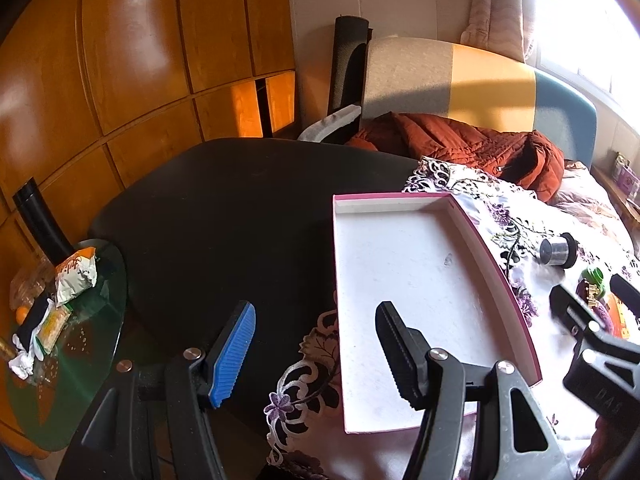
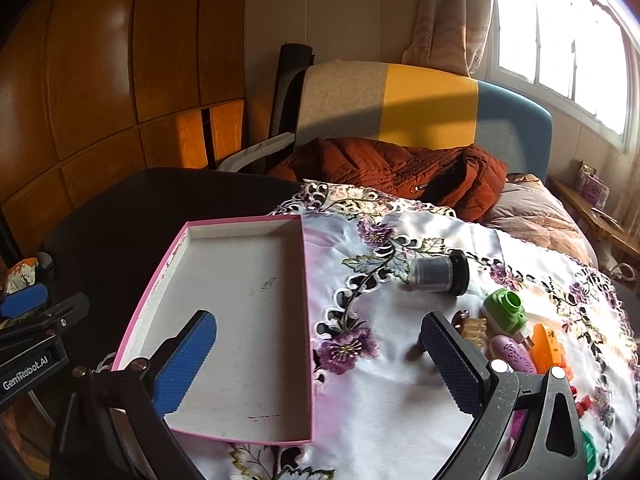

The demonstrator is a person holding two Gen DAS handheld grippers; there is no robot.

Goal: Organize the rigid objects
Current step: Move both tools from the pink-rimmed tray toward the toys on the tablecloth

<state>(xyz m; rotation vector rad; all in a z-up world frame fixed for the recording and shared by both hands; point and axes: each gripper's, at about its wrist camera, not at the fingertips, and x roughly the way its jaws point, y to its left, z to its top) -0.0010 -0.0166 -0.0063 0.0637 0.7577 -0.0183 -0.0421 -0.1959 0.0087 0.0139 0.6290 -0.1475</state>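
Right wrist view showed the right tongs (image 2: 316, 360) spread wide with nothing between their pads, hanging above the embroidered cloth (image 2: 400, 400) just beside the pink-rimmed box lid (image 2: 240, 280). That shallow tray, white inside, lay flat with one side on the cloth and the other over the dark counter (image 2: 120, 208). Off to the right of it sat the small things: a dark jar (image 2: 438, 274) lying on its side, a green toy camera (image 2: 505, 309) near it, then a brown hair clip (image 2: 472, 326), a purple oval piece (image 2: 514, 354) and an orange item (image 2: 550, 346) crowded close together by the black finger (image 2: 452, 364). From the left wrist view, the left tongs (image 1: 316, 354) were likewise wide apart and held nothing, the blue pad (image 1: 234, 354) over the dark counter and the black one over the tray's white floor. A rust-coloured quilted jacket (image 1: 480, 148) was heaped on the bed behind, against a striped headboard (image 1: 460, 80). At the far left, a glass side table (image 1: 80, 340) carried snack packets (image 1: 76, 272).
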